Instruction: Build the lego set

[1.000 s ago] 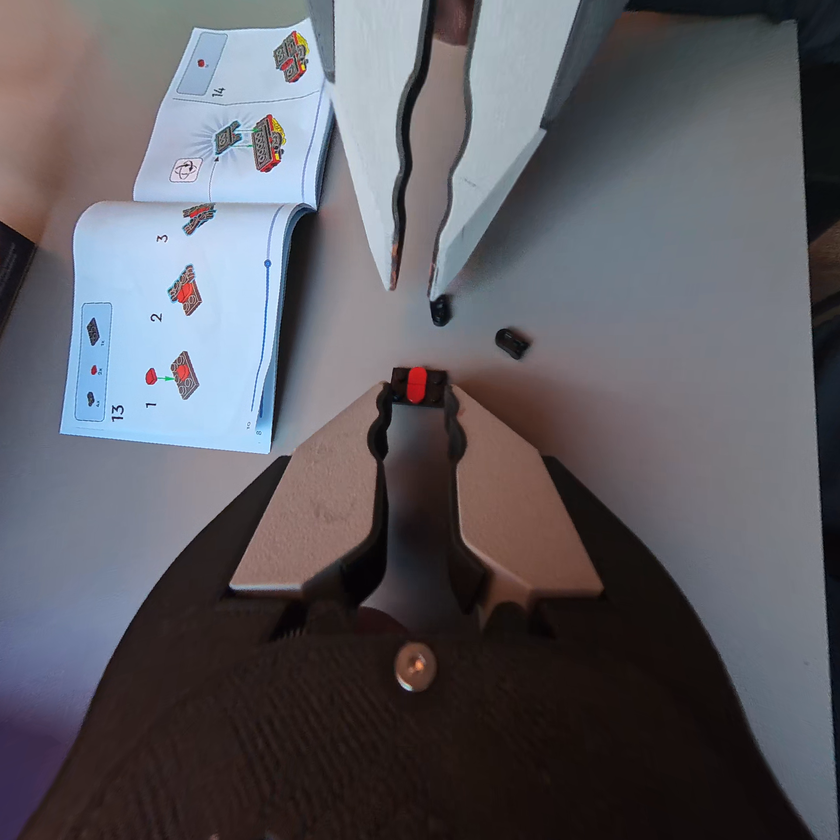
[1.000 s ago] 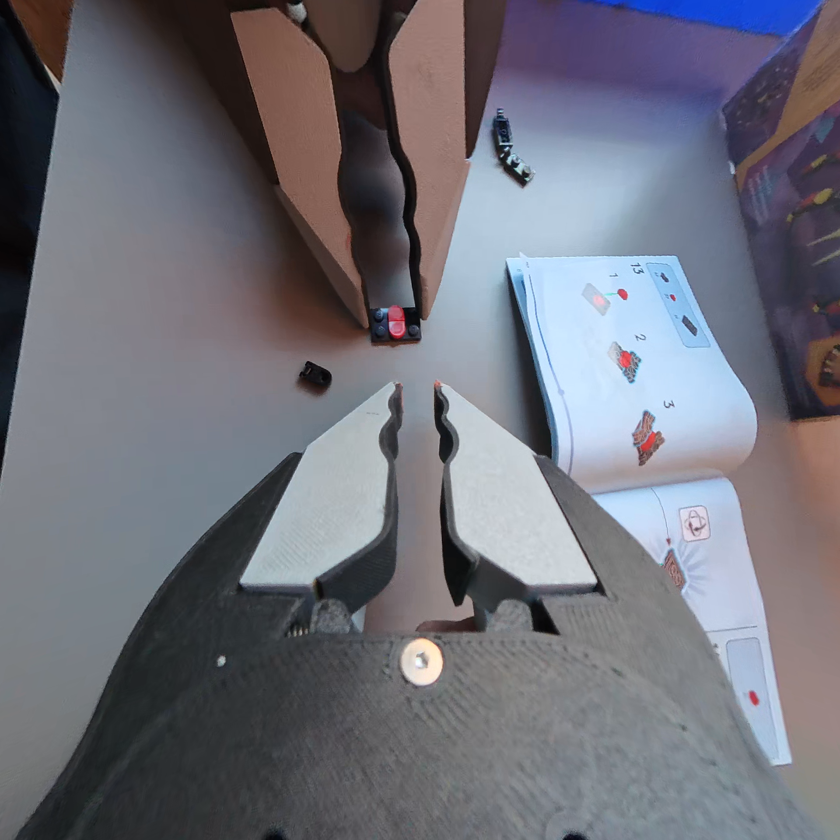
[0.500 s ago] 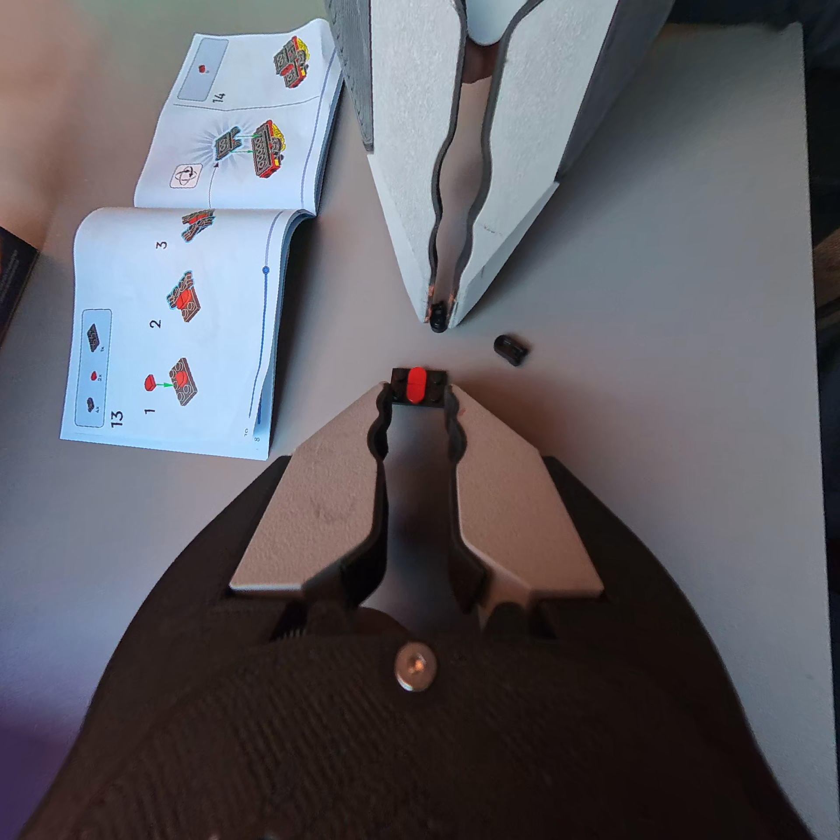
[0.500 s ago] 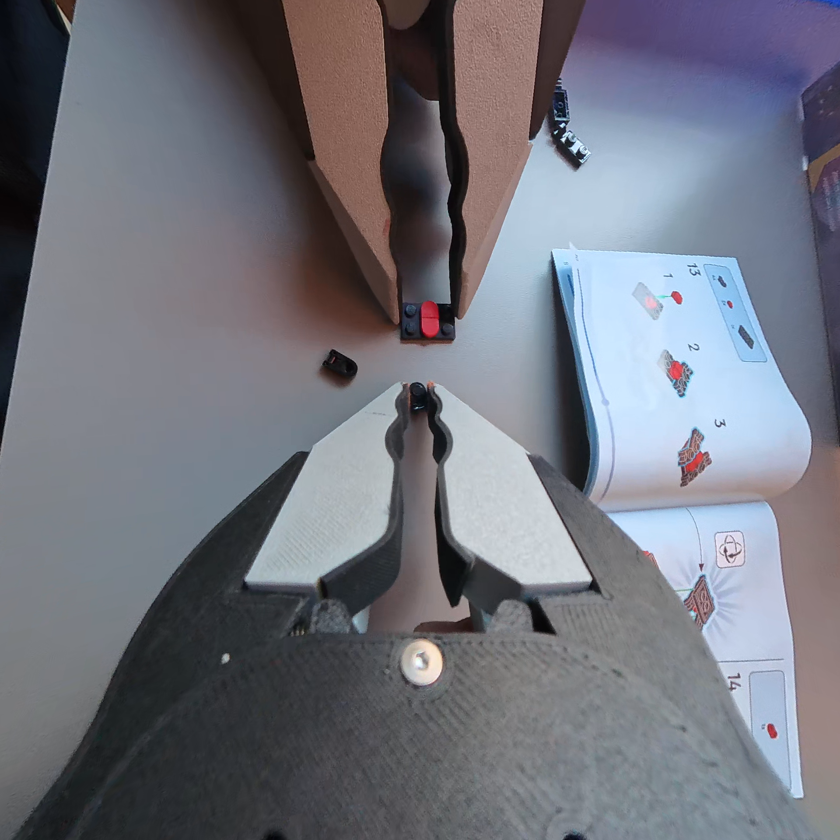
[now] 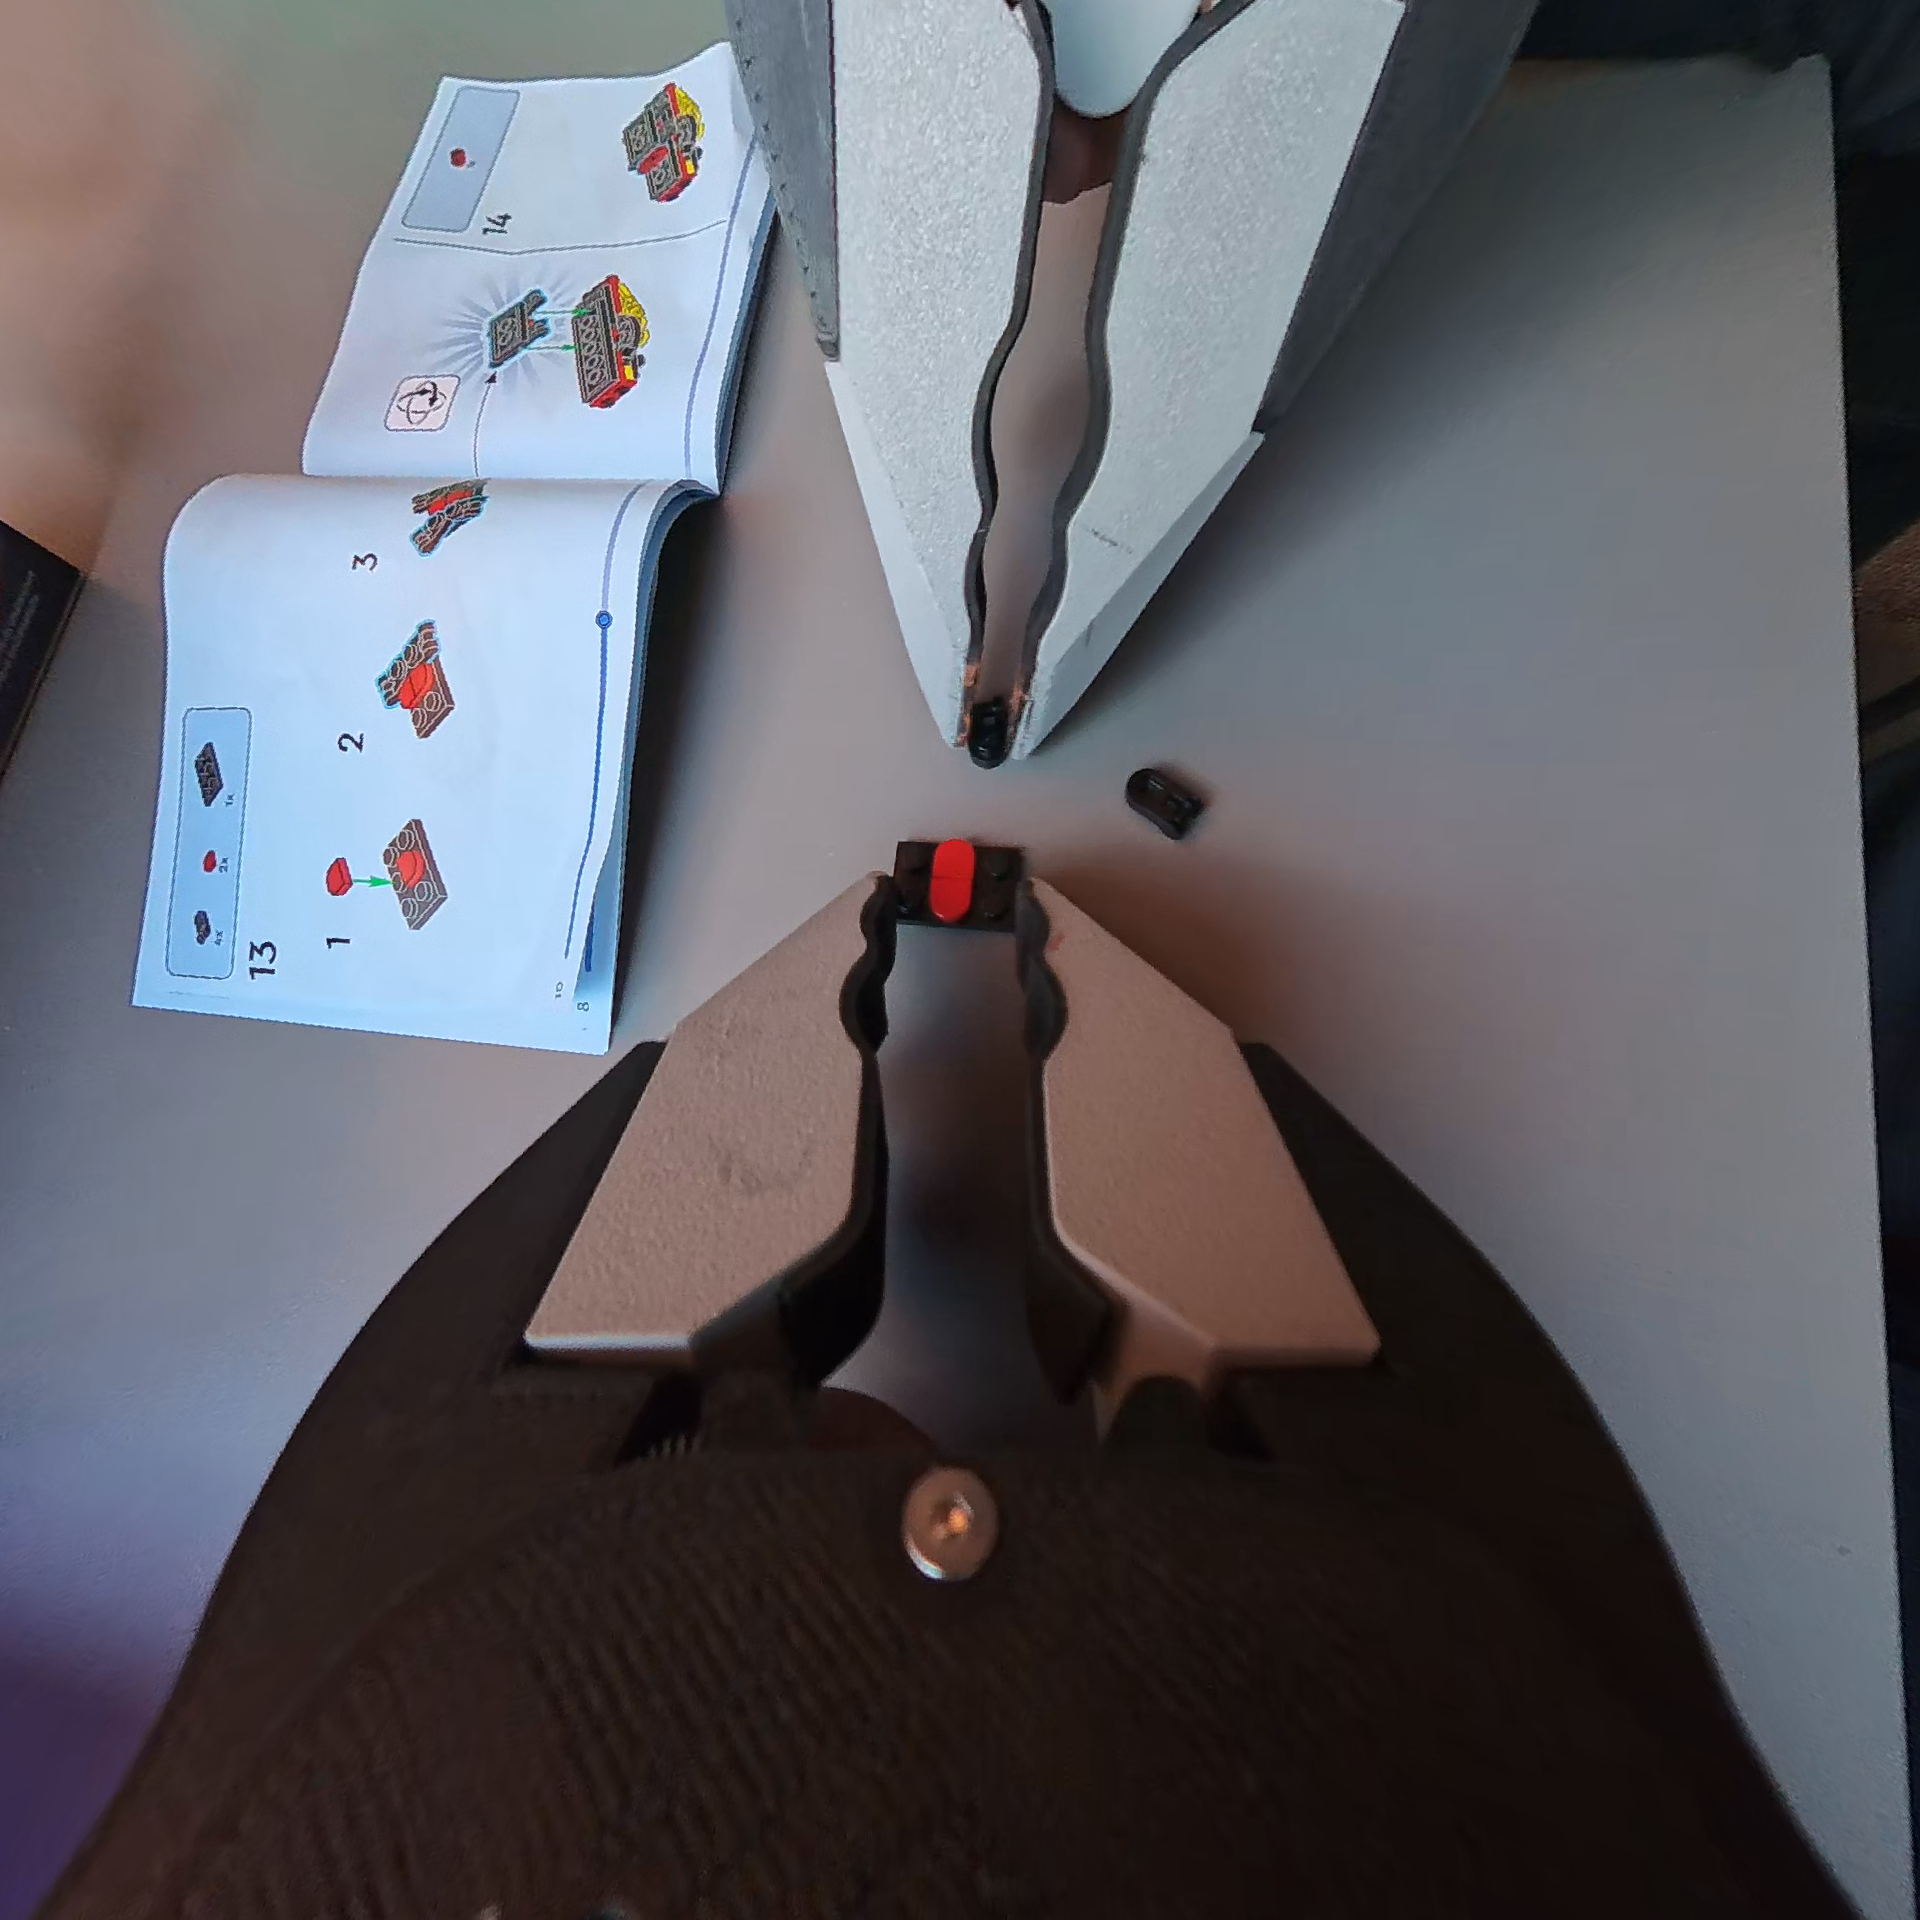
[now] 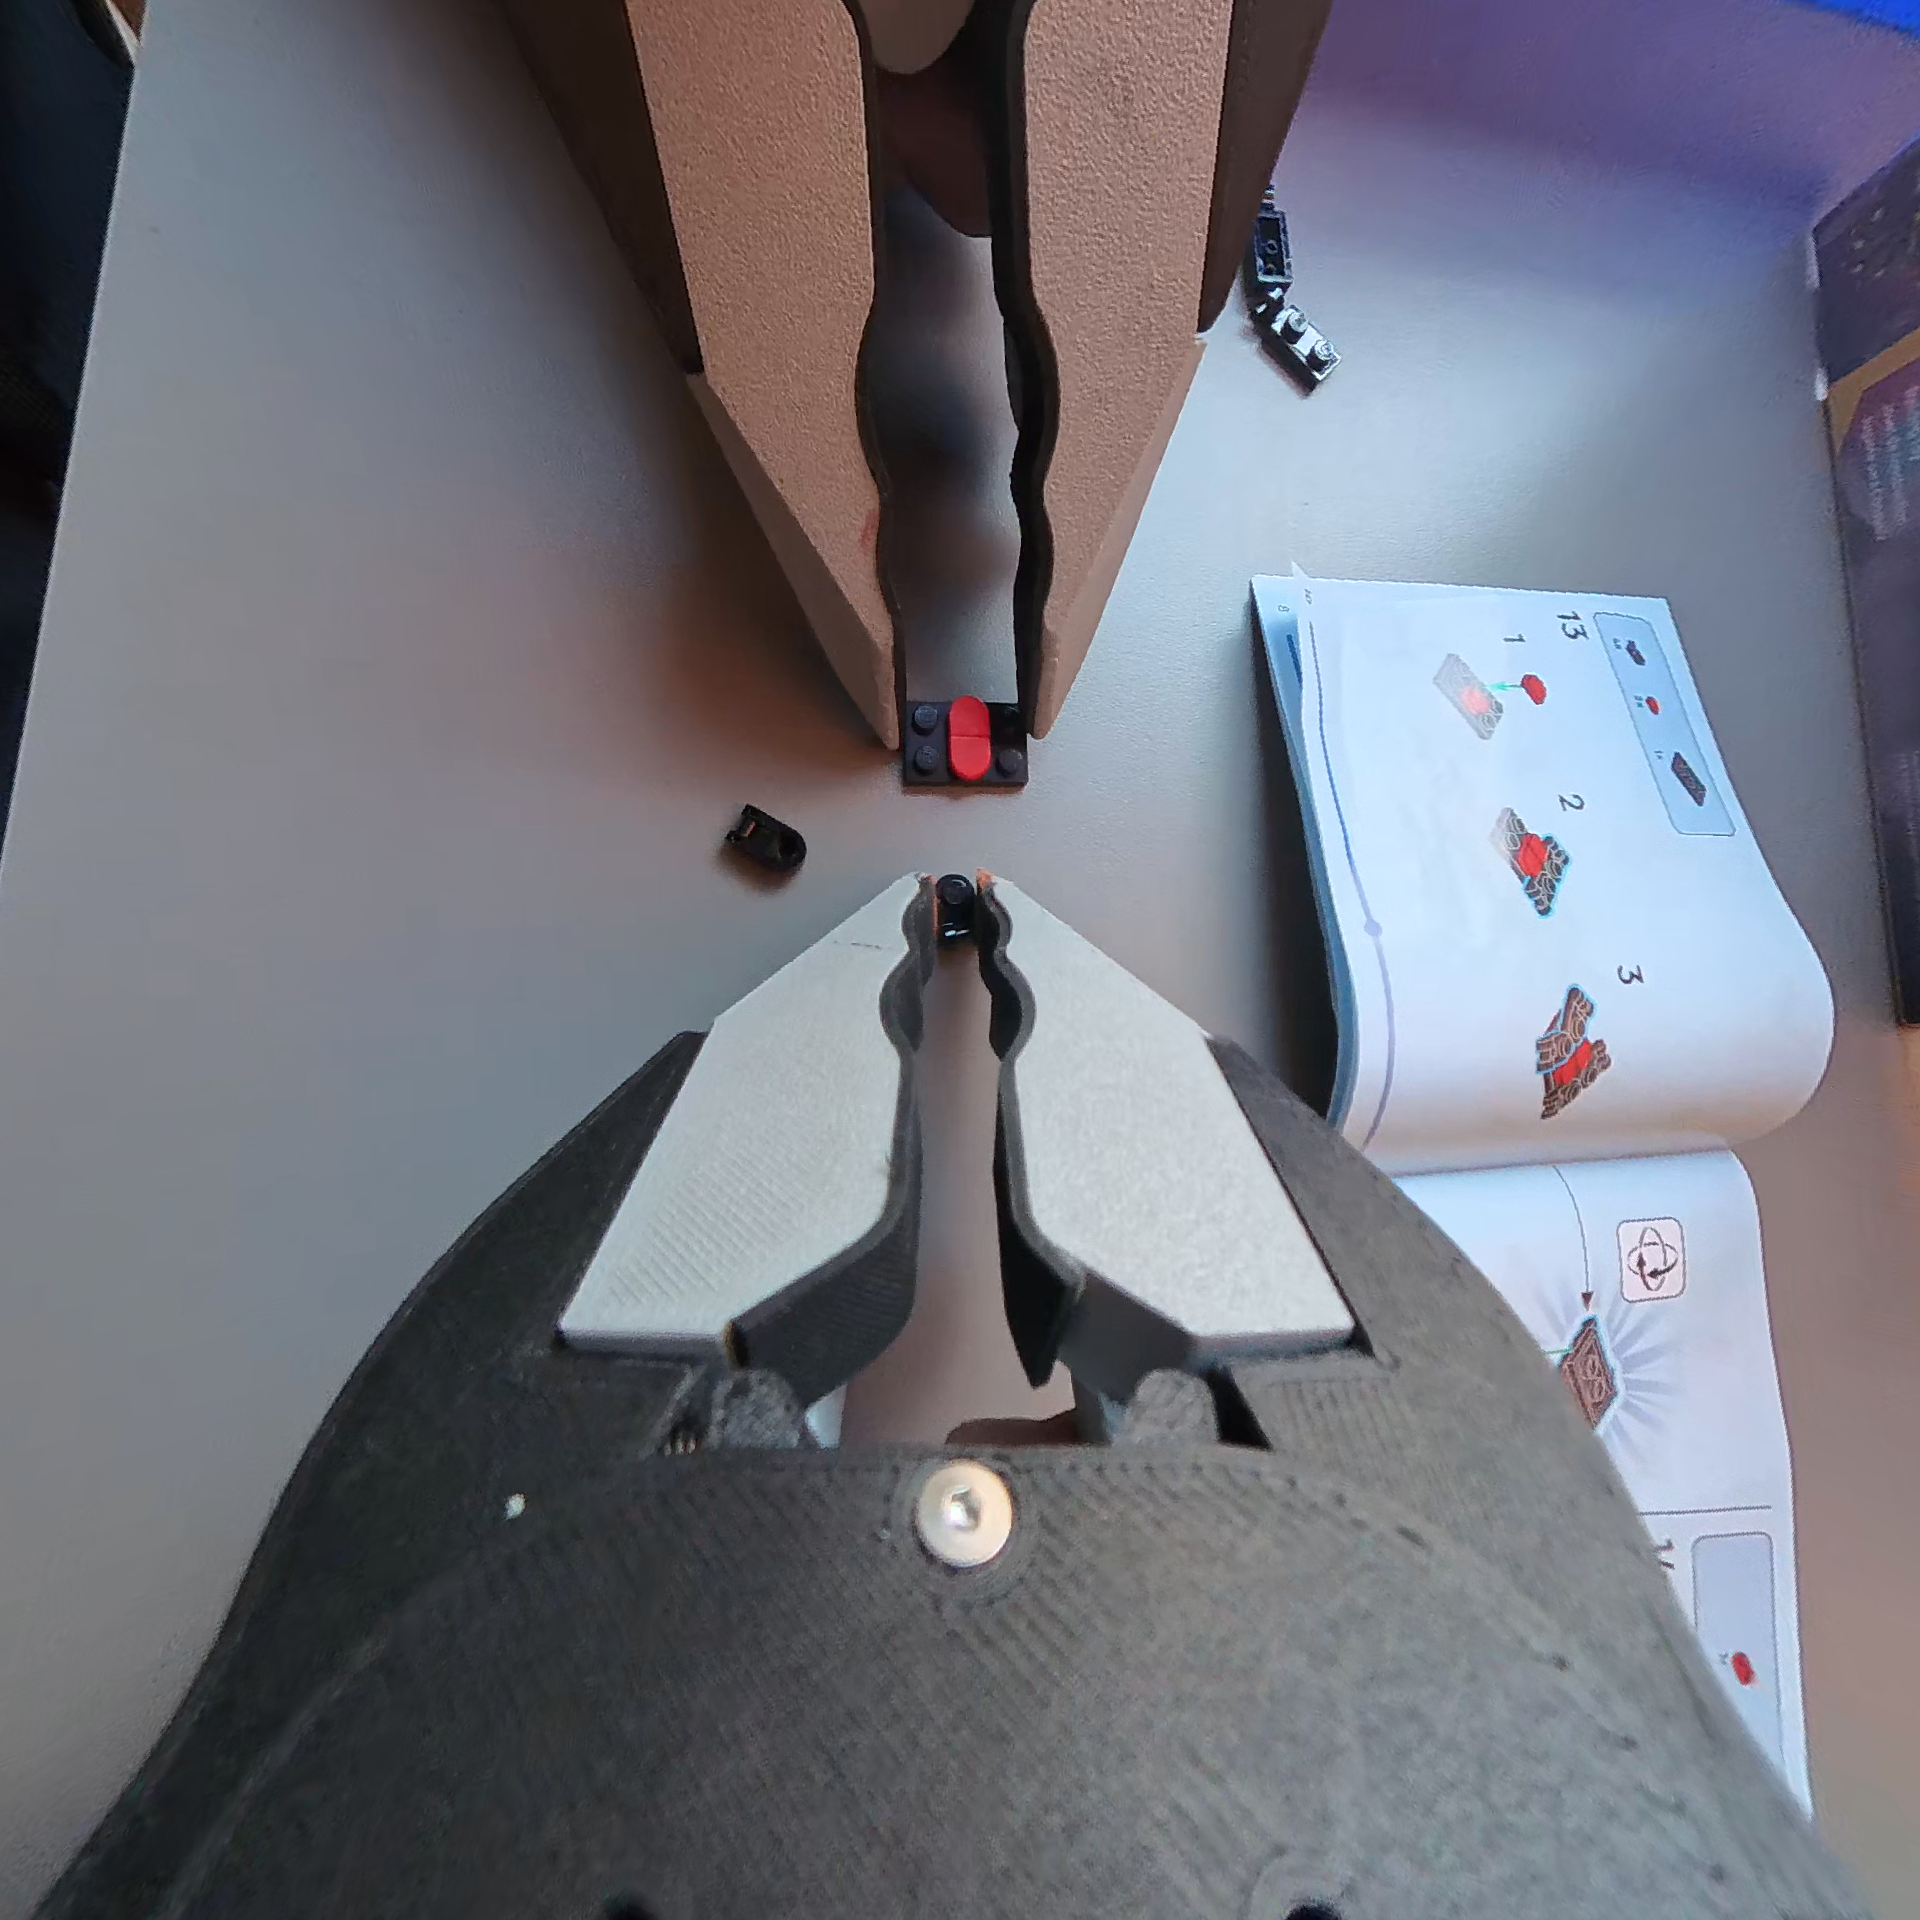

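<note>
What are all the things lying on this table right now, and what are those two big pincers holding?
Plate with red tiles: one, black, mid-table, in the left pincer.
Small piece: one, black, in the right pincer.
Loose piece: one, black, on the table beside them.
Spare pieces: a few, black and grey, far side.
Instruction booklet: one, pale blue, open.
Box: one, dark, table edge.
Table: grey.
Left gripper: shut on the plate.
Right gripper: shut on the small piece.
</note>
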Available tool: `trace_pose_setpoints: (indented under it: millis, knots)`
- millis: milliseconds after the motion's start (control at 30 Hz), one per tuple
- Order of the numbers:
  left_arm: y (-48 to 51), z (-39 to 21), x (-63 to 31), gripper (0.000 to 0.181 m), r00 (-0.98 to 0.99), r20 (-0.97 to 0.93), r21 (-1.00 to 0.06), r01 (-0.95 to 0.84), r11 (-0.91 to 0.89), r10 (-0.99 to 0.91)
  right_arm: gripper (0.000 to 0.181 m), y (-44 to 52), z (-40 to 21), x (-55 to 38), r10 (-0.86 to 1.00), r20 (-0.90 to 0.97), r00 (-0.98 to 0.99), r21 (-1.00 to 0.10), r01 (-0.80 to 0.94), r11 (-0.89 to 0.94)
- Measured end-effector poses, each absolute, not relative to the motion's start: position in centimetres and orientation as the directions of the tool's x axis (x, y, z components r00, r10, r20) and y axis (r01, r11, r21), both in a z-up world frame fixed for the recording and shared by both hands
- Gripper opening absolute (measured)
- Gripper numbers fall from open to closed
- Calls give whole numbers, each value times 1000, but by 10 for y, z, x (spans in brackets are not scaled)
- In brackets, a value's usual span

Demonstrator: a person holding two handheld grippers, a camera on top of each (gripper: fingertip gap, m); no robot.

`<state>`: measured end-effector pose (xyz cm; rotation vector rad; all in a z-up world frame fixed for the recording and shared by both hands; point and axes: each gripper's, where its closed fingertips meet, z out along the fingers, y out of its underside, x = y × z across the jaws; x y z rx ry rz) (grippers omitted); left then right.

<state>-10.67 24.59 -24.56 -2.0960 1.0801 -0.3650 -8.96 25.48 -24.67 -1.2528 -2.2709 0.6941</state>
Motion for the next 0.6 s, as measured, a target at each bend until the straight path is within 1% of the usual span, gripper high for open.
trace_pose_setpoints:
  millis: [33,333,600]
  knots:
    - [246,-246,-107,19,605,-78,-722,-583,-373,-793,5,255,-247,-89,861,148,-486,-619,634,464]
    - [245,-246,-106,19,600,-77,-722,-584,-371,-796,5,256,-248,-90,857,165,-487,-611,632,477]
    - [245,-246,-105,19,602,-75,-722,-582,-373,-795,5,246,-235,-96,868,114,-484,-676,602,425]
